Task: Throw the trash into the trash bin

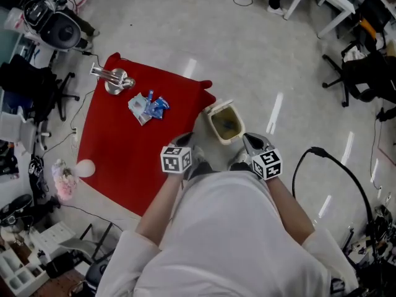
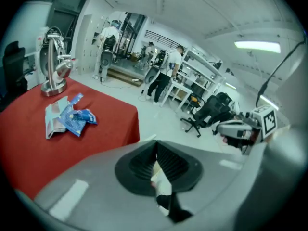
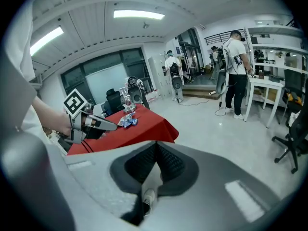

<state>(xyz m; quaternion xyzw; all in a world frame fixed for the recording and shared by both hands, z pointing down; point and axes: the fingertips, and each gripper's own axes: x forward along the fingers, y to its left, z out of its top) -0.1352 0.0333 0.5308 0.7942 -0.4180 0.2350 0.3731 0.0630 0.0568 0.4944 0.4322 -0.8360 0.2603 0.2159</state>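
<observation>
On the red cloth (image 1: 124, 150), crumpled trash (image 1: 148, 107) near a metal stand (image 1: 114, 79), bin (image 1: 212, 127) at the cloth's right edge, left gripper (image 1: 185, 141) and right gripper (image 1: 253, 142) near the bin, both with jaws pressed together, empty.

trash bin (image 1: 224, 124): one;
red cloth (image 1: 124, 159): one;
silver stand (image 1: 113, 79): one;
white round thing (image 1: 85, 167): one;
wrappers (image 1: 147, 107): one small heap, pieces not countable
</observation>
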